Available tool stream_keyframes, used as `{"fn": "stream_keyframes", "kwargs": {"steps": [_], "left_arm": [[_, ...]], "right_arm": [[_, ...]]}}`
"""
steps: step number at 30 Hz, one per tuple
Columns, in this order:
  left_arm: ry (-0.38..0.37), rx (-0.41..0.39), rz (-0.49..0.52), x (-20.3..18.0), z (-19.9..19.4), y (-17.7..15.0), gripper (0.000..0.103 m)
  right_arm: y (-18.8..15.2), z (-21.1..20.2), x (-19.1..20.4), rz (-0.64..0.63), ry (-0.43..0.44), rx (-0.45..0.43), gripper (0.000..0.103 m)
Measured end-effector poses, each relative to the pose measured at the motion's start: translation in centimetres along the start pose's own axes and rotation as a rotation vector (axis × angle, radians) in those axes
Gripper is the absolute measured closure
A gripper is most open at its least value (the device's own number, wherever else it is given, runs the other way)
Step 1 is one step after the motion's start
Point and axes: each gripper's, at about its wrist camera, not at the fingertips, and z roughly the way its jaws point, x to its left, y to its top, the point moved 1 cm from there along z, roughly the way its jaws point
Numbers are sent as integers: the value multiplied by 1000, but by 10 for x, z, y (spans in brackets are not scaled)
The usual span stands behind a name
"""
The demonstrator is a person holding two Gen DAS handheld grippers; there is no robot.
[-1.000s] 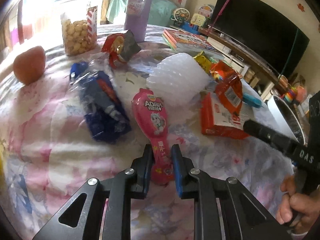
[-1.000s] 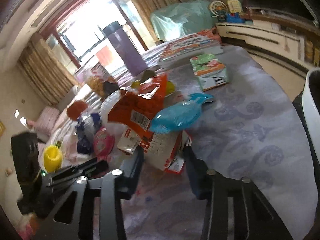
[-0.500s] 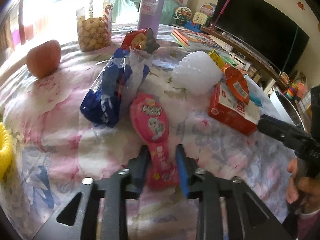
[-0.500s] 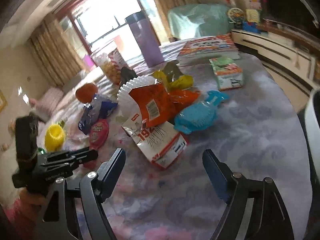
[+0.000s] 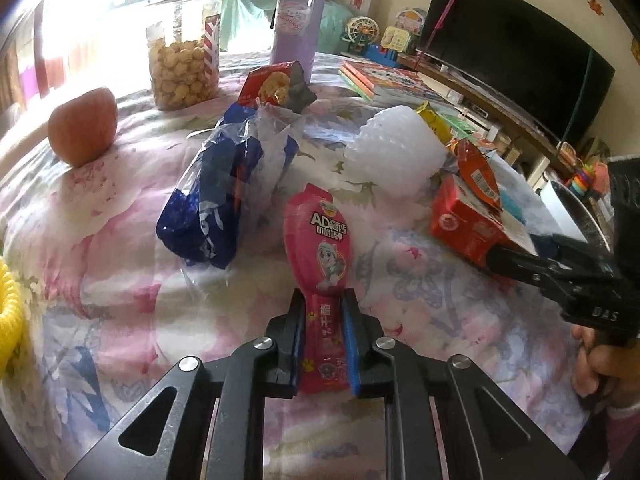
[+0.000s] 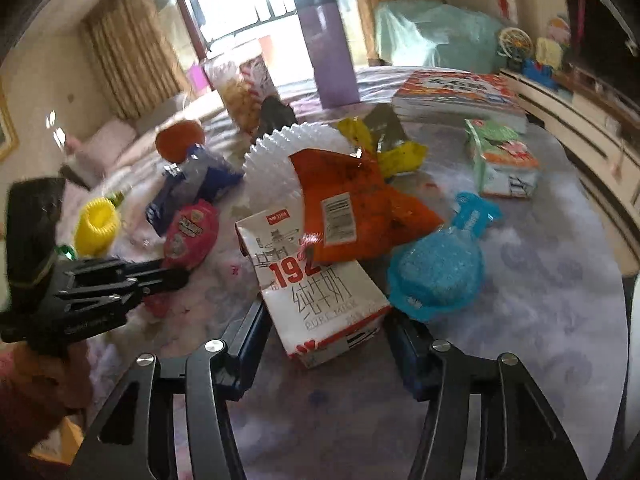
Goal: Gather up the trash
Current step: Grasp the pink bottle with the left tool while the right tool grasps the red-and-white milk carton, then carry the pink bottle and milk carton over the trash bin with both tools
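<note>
The left tongs (image 5: 322,332) were closing, pads gripping the pink snack wrapper's (image 5: 318,240) tail; the right tongs (image 6: 324,344) were closing around the milk carton (image 6: 316,280), at twelve o'clock, best squeezed squarely.

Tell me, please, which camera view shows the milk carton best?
The right wrist view: the milk carton lies close, its printed top facing the camera, partly under an orange wrapper, between the closing right gripper. The left wrist view shows only its red side, far off at the right.
</note>
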Motion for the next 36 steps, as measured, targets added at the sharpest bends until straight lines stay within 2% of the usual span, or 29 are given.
{"fn": "stream_keyframes", "kwargs": {"steps": [6, 11, 22, 36], "left_arm": [[-53, -10, 19, -17, -15, -11, 88], [-117, -4, 63, -45, -24, -19, 89], [-228, 16, 171, -101, -24, -18, 89], [-291, 28, 270, -168, -4, -4, 89]], "right_arm": [[-23, -37, -3, 101, 10, -51, 46], [-45, -64, -9, 175, -2, -92, 46], [-81, -115, -43, 314, -116, -161, 47], [-104, -161, -84, 417, -212, -220, 47]]}}
